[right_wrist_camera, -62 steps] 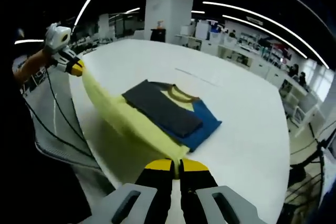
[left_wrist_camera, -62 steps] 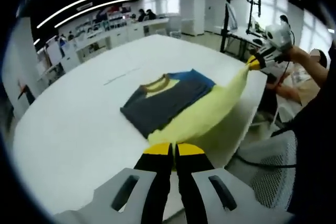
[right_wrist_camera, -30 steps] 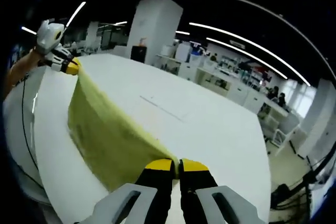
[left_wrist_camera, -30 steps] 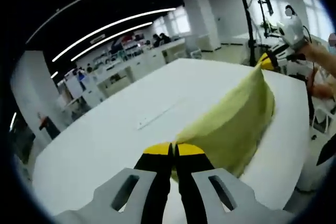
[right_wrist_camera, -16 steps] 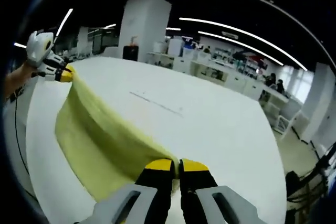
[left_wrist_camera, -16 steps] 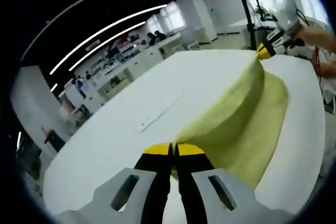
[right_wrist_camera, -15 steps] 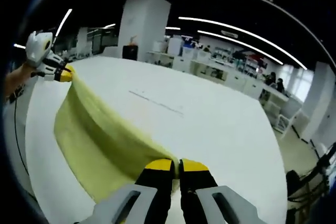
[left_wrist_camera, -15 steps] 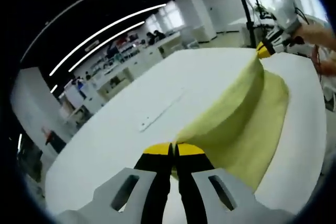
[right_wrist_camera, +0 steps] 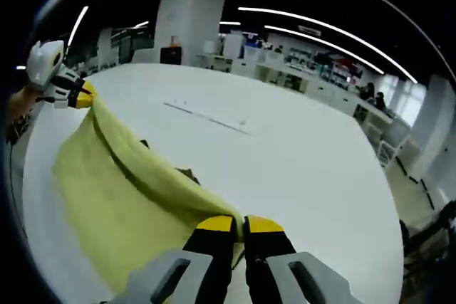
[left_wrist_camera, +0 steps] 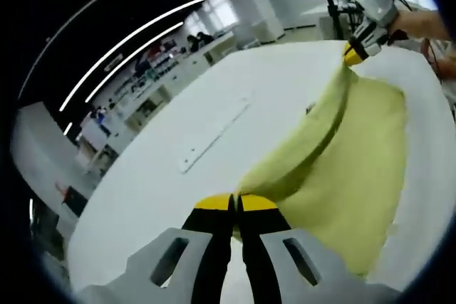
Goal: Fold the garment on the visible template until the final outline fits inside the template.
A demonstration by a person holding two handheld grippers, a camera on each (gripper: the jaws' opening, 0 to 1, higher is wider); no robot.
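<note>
A pale yellow panel of the garment (left_wrist_camera: 342,154) hangs stretched between my two grippers above the white table (left_wrist_camera: 164,169). My left gripper (left_wrist_camera: 236,204) is shut on one corner of it, low in the left gripper view; the other gripper (left_wrist_camera: 354,51) pinches the far corner at upper right. In the right gripper view my right gripper (right_wrist_camera: 238,225) is shut on its corner of the garment (right_wrist_camera: 121,190), and the left gripper (right_wrist_camera: 80,96) holds the far corner at the left. A dark bit of the shirt (right_wrist_camera: 187,174) peeks from under the yellow fold. A thin line template mark (left_wrist_camera: 214,133) lies on the table.
The line mark (right_wrist_camera: 206,117) runs across the table (right_wrist_camera: 299,169) beyond the cloth. A person's hand (left_wrist_camera: 420,23) holds the far gripper. Desks, shelves and pillars (right_wrist_camera: 189,19) stand in the background, past the table's rounded far edge.
Both grippers have carried the yellow panel forward and down over the rest of the shirt, which it now hides. The cloth has sagged lower toward the table.
</note>
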